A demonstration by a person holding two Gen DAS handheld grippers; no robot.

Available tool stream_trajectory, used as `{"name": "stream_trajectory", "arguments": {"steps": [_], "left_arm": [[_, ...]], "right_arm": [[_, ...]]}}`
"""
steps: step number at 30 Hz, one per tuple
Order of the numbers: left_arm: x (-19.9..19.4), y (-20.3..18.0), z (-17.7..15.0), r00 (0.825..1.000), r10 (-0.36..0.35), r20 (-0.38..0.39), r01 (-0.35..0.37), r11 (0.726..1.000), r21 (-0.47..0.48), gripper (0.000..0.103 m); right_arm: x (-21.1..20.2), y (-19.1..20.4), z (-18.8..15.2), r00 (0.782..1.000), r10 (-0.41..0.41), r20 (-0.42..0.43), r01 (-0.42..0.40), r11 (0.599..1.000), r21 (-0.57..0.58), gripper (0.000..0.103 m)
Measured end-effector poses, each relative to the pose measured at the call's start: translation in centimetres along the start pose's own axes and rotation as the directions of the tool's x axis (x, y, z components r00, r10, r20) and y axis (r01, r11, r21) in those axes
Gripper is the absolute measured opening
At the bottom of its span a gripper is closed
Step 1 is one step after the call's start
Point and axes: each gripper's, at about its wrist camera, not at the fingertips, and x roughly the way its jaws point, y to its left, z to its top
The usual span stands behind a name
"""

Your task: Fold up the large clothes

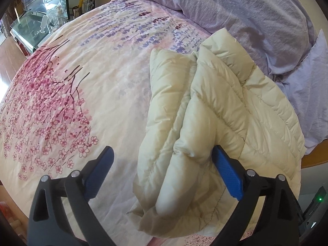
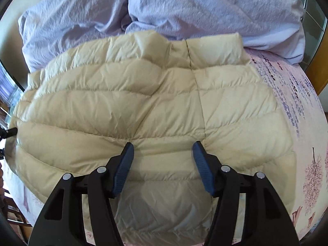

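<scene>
A cream quilted down jacket (image 1: pixel 215 110) lies folded into several layers on the floral bedspread (image 1: pixel 82 86). My left gripper (image 1: pixel 164 153) is open; its right finger (image 1: pixel 227 174) rests against the near folded edge, and the left finger (image 1: pixel 98 172) is over bare bedspread. In the right wrist view the jacket (image 2: pixel 143 102) spreads wide and flat, collar at the far side. My right gripper (image 2: pixel 163 151) is open, hovering over the jacket's near part, holding nothing.
A crumpled lilac duvet (image 1: pixel 246 10) and pillow (image 2: pixel 205 6) lie at the bed's far end behind the jacket. A glass table (image 1: pixel 30 30) with small items stands beyond the bed's left edge. A wooden bed frame (image 1: pixel 315 160) shows at the right.
</scene>
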Motion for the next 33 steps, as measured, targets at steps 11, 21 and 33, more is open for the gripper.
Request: {"name": "stream_trajectory", "arguments": {"steps": [11, 21, 33], "left_arm": [[0.7, -0.6, -0.8, 0.996, -0.093, -0.003, 0.093, 0.995, -0.032, 0.063], [-0.6, -1.4, -0.6, 0.980, -0.197, 0.024, 0.197, 0.980, -0.037, 0.022], [-7.6, -7.4, 0.8, 0.895, -0.436, 0.098, 0.432, 0.900, 0.060, 0.016]], "right_arm": [[1.5, -0.2, -0.4, 1.000, -0.002, -0.006, 0.002, 1.000, 0.008, 0.063], [2.0, -0.2, -0.7, 1.000, -0.020, 0.003, 0.020, 1.000, -0.005, 0.064], [2.3, -0.4, -0.6, 1.000, -0.020, -0.003, 0.020, 1.000, -0.014, 0.064]]}}
